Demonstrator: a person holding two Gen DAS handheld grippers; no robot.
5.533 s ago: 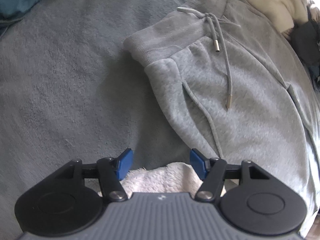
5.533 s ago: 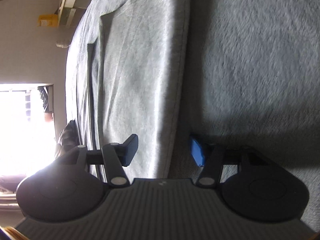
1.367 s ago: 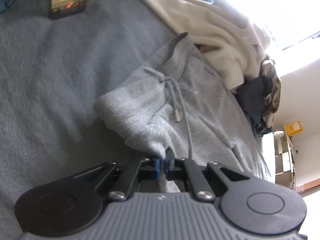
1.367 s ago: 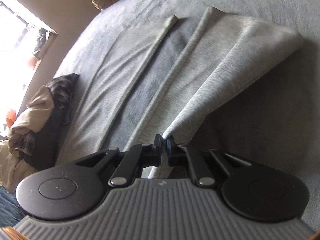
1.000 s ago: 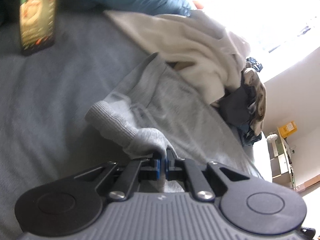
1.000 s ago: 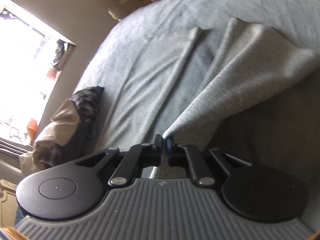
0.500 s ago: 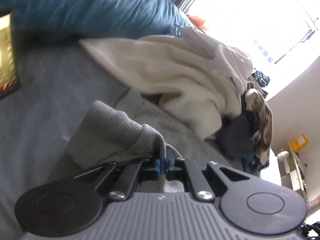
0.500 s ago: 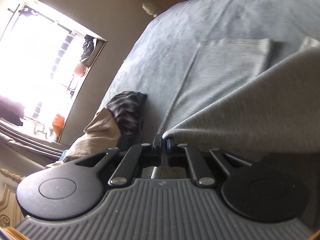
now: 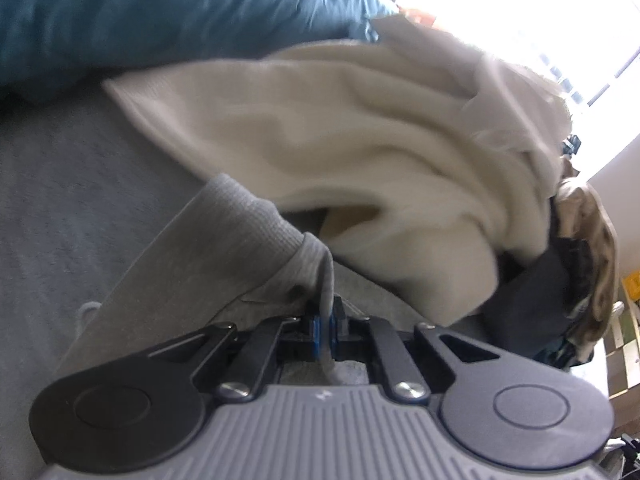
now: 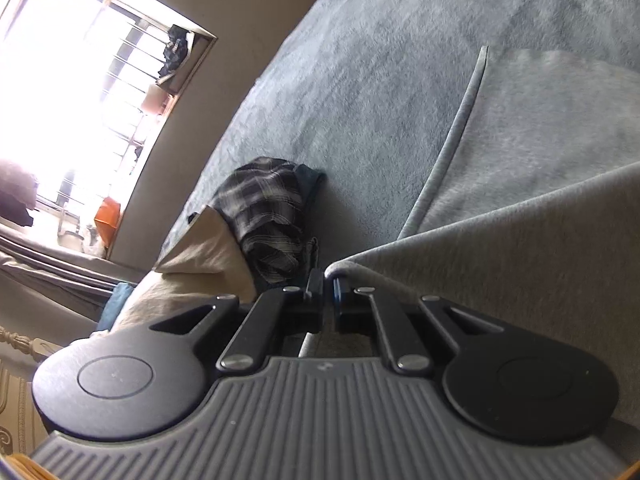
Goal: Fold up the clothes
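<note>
Left wrist view: your left gripper [image 9: 325, 326] is pinched shut on a thin fold of the grey pants [image 9: 208, 248], right by the ribbed waistband. The fabric is soft, brushed fleece; the waistband shows as a knit, corrugated band that humps up and curls over toward the jaws. A bit of pale drawstring [image 9: 86, 312] pokes out at the left, on the fuzzy blue-grey blanket [image 9: 60, 184] that covers the bed. Just past the waistband lies a cream, plush garment [image 9: 360, 140] in thick rumpled folds, with a teal pillow [image 9: 160, 12] beyond it and a heap of dark and tan clothes [image 9: 580, 240] toward the right edge of the bed.

In the right wrist view, your right gripper [image 10: 327, 284] is likewise closed tight, gripping an edge of the pants [image 10: 520, 248]. From the jaws the cloth runs away to the right as a broad, smooth sheet, lifted and doubled over a flat layer below; a straight hemmed edge of that lower layer runs up and away across the blanket [image 10: 380, 80]. A plaid garment [image 10: 268, 208] and a beige cloth [image 10: 204, 256] sit near the bed's far edge, toward the bright window [image 10: 72, 92].
</note>
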